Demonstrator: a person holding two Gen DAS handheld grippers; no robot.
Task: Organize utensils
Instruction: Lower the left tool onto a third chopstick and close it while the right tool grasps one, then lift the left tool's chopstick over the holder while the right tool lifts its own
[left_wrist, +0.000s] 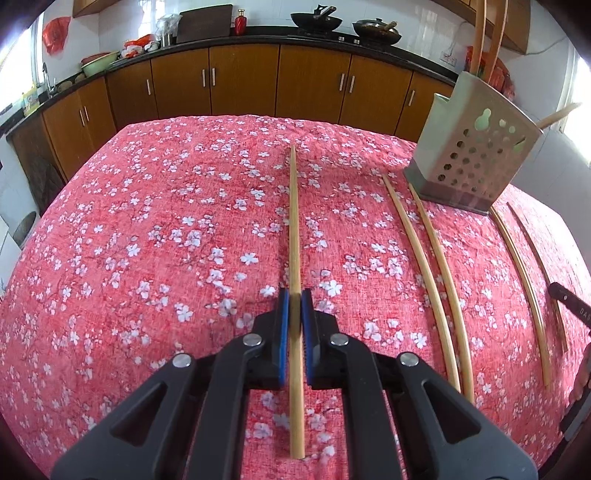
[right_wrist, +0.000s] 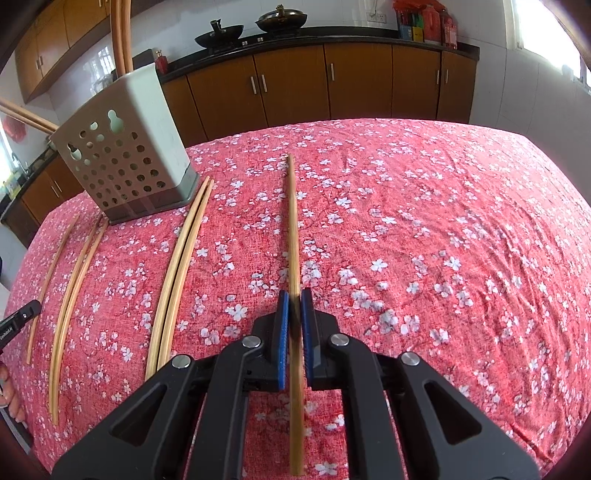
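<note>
- My left fingers (left_wrist: 295, 295) pinch one pale wooden chopstick (left_wrist: 293, 221).
- My right fingers (right_wrist: 294, 297) pinch another chopstick (right_wrist: 291, 221).
- More chopsticks (left_wrist: 424, 266) lie flat beside the grey perforated holder (left_wrist: 476, 162), where two stand upright (left_wrist: 480, 37).

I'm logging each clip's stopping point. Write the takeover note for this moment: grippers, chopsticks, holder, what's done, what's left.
Left gripper: jaws shut on a chopstick.
Right gripper: jaws shut on another chopstick.
Holder: stands on the tablecloth between the two grippers; a few chopsticks already stick out of its top.
Loose: two pairs of chopsticks lie on the cloth in front of the holder.
Done: some chopsticks are in the holder, and one is gripped on each side.
Left: put both held chopsticks in the holder, then the four loose ones.
</note>
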